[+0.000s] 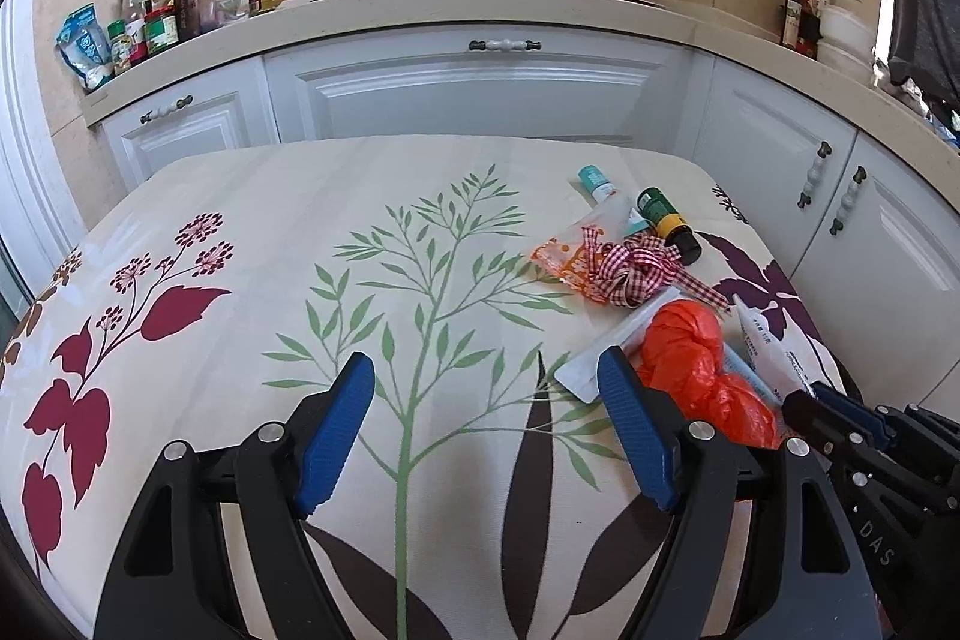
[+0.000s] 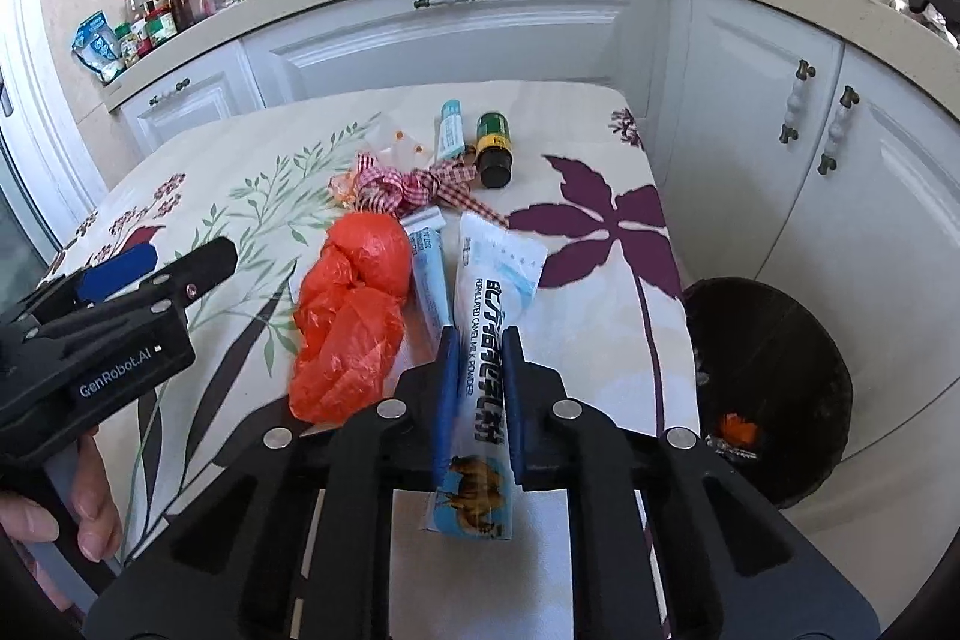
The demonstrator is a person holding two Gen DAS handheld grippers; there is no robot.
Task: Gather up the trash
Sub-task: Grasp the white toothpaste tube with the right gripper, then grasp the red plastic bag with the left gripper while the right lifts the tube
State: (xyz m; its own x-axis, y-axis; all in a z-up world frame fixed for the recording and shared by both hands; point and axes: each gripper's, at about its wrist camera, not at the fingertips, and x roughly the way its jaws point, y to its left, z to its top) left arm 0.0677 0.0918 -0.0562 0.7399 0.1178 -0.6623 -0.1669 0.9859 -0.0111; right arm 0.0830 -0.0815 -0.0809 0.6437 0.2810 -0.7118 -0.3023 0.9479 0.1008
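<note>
My right gripper (image 2: 479,340) is shut on a white and blue milk powder sachet (image 2: 489,280), held just above the table's right side. Beside it lie a crumpled orange plastic bag (image 2: 351,304), a second blue sachet (image 2: 429,280), a red checked ribbon (image 2: 414,187), a small tube (image 2: 451,133) and a green bottle (image 2: 495,148). My left gripper (image 1: 486,376) is open and empty over the tablecloth, left of the orange bag (image 1: 690,358). A black trash bin (image 2: 774,376) stands on the floor right of the table, with some scraps inside.
The table (image 1: 240,280) has a leaf-patterned cloth. White cabinets (image 1: 468,88) and a counter with pans and bottles stand behind it. An orange patterned wrapper (image 1: 567,259) lies under the ribbon (image 1: 636,268).
</note>
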